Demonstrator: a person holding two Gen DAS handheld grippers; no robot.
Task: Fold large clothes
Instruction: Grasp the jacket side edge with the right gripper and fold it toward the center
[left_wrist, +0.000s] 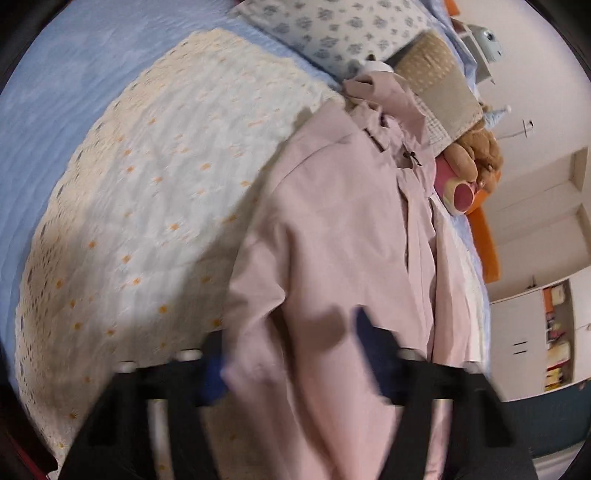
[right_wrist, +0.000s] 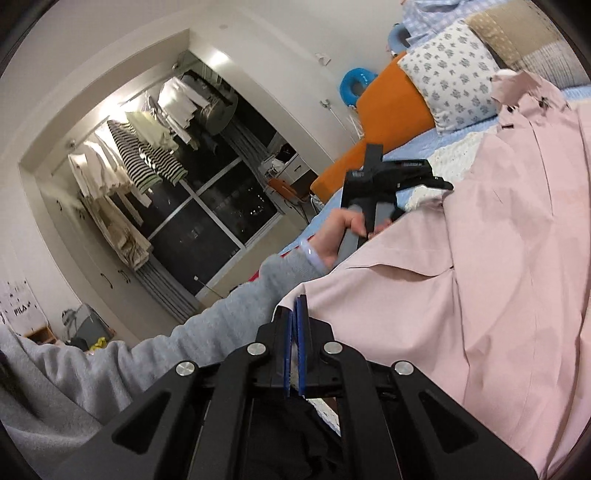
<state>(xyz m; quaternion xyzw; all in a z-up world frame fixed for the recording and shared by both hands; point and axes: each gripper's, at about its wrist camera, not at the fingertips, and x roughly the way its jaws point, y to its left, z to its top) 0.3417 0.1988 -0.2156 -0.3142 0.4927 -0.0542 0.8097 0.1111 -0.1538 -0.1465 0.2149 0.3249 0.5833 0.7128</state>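
Note:
A large pale pink jacket (left_wrist: 343, 236) lies on the bed, collar toward the pillows. My left gripper (left_wrist: 291, 354) is open, its blue-padded fingers (left_wrist: 373, 350) spread on either side of a fold of the jacket's sleeve and side. The view is blurred by motion. In the right wrist view the jacket (right_wrist: 480, 266) fills the right half. My right gripper (right_wrist: 296, 325) is shut on the jacket's edge, with pink cloth pinched between its blue pads (right_wrist: 302, 332). The left gripper's body (right_wrist: 384, 177) and the hand holding it show beyond the jacket.
The bed has a cream quilt with orange dots (left_wrist: 147, 206) over a blue sheet (left_wrist: 74, 81). A floral pillow (left_wrist: 332, 26), a tan cushion (left_wrist: 436, 77) and a brown teddy bear (left_wrist: 476, 155) sit at the head. An orange headboard (right_wrist: 391, 107) and a dark window with hanging clothes (right_wrist: 147, 155) lie beyond.

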